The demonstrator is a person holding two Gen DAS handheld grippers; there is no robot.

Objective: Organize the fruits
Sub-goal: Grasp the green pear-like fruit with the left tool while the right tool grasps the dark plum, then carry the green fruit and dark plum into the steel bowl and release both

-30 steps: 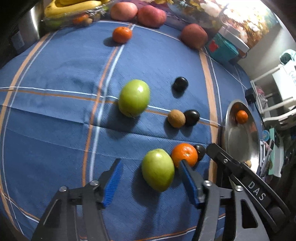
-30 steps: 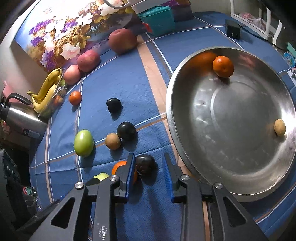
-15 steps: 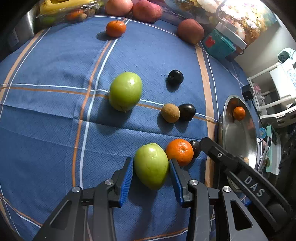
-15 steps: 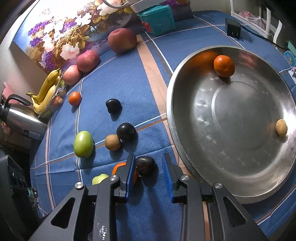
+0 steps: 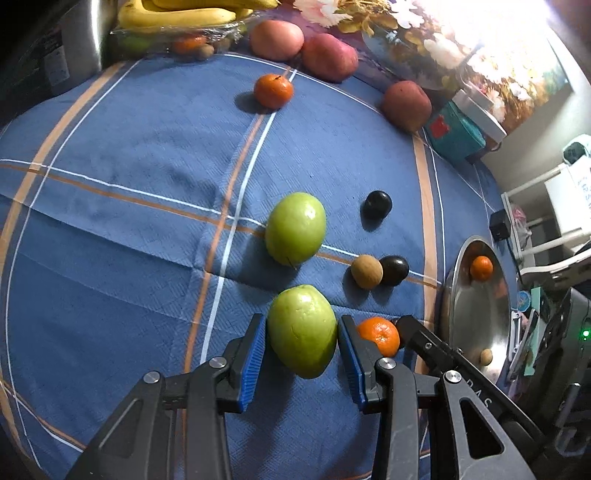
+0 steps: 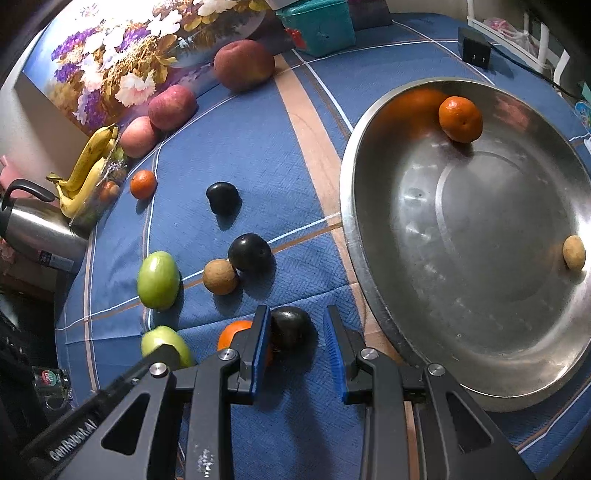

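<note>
My left gripper (image 5: 301, 349) is shut on a green apple (image 5: 302, 330) on the blue cloth; both blue pads touch its sides. An orange (image 5: 380, 335) lies just right of it. My right gripper (image 6: 295, 343) is open around a dark plum (image 6: 291, 326); the left pad touches it and a gap stays on the right. The held apple (image 6: 166, 345) and the orange (image 6: 232, 332) show left of it. A steel bowl (image 6: 369, 258) at right holds an orange (image 6: 460, 118) and a small brown fruit (image 6: 573, 252).
On the cloth lie a second green apple (image 5: 295, 229), two more dark plums (image 5: 376, 204) (image 5: 394, 269), a brown fruit (image 5: 365, 271), an orange (image 5: 273, 90), three red apples (image 5: 406, 105), bananas (image 5: 177, 14) and a teal box (image 5: 456, 134). A steel kettle (image 6: 33, 225) stands far left.
My left gripper moved forward over the near green apple and closed on it. My right gripper has barely moved and stays around the dark plum.
</note>
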